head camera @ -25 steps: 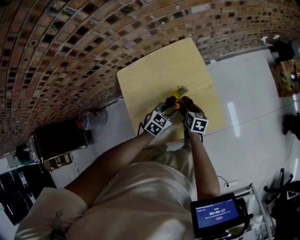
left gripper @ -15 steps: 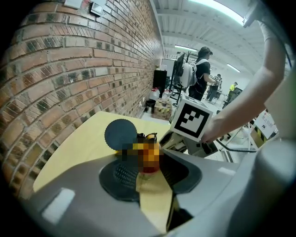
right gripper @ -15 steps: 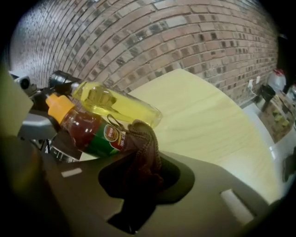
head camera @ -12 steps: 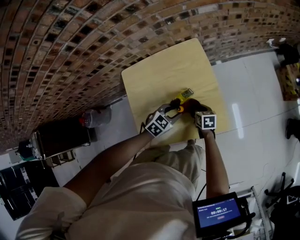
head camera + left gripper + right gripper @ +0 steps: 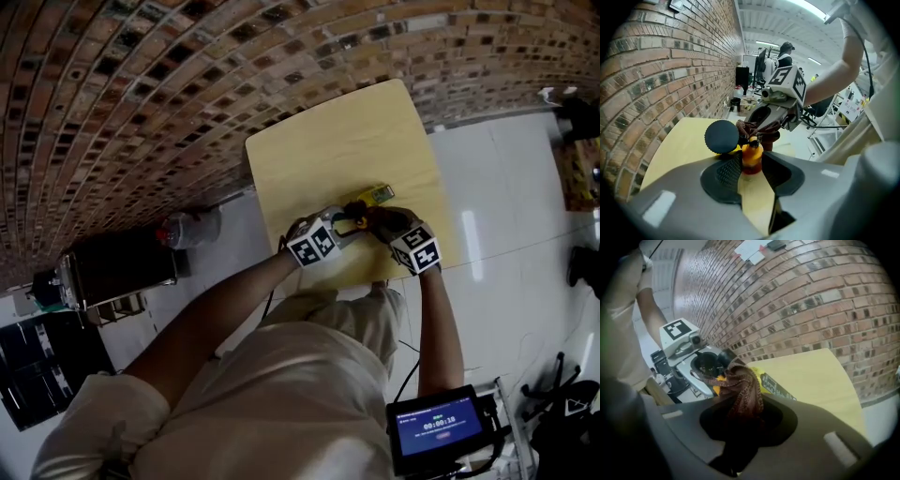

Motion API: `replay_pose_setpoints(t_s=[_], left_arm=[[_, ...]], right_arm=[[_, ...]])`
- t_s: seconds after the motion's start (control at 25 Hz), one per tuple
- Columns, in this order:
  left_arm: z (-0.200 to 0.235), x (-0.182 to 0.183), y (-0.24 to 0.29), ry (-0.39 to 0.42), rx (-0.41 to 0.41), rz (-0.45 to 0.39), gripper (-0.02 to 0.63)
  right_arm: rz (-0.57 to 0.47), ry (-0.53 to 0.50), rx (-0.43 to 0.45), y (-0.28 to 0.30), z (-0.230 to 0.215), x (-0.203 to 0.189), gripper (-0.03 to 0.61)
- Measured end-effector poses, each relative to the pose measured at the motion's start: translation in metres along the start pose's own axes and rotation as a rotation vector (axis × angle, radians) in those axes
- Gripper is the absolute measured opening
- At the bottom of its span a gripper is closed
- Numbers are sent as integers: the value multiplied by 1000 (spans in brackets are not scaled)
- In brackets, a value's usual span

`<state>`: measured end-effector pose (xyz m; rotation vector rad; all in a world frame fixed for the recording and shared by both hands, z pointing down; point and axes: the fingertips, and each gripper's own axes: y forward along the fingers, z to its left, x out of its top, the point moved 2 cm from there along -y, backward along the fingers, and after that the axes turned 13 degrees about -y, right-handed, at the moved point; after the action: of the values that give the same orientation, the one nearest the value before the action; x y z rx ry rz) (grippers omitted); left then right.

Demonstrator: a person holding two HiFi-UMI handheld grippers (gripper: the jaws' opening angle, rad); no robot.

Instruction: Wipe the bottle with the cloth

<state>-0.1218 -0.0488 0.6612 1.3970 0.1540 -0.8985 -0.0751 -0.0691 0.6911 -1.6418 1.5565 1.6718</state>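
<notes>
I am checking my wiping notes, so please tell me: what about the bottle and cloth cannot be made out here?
- Bottle label print: right gripper view, too small, partly behind the cloth.
- Bottle body: left gripper view, mostly hidden by a black disc and the cloth.
- Where cloth meets bottle: head view, too small, covered by left gripper and right gripper.

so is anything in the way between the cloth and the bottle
No, nothing visible stands between them. The right tool grips the cloth, and the cloth looks bunched right against the bottle, which the left tool holds by its orange end over the table.
</notes>
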Motion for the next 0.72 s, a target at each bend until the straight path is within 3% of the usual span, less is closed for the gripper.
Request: replay_pose_setpoints(t_s=[0.08, 0.32, 0.48, 0.64, 0.72], left_arm=[[1, 1, 0, 13, -6, 5, 149], [0, 0, 0, 71, -31, 35, 149], [1, 0, -3, 77, -26, 60, 150], [1, -2, 0, 18, -42, 31, 152], [1, -1, 0, -58, -26, 3, 152]], right_arm=[[-5, 17, -4, 5, -10, -2, 80], [126, 0, 29, 30, -26, -23, 77], [283, -58, 41, 49, -36, -38, 75], [432, -226, -11, 63, -39, -56, 77], [376, -109, -93, 54, -46, -59, 78]])
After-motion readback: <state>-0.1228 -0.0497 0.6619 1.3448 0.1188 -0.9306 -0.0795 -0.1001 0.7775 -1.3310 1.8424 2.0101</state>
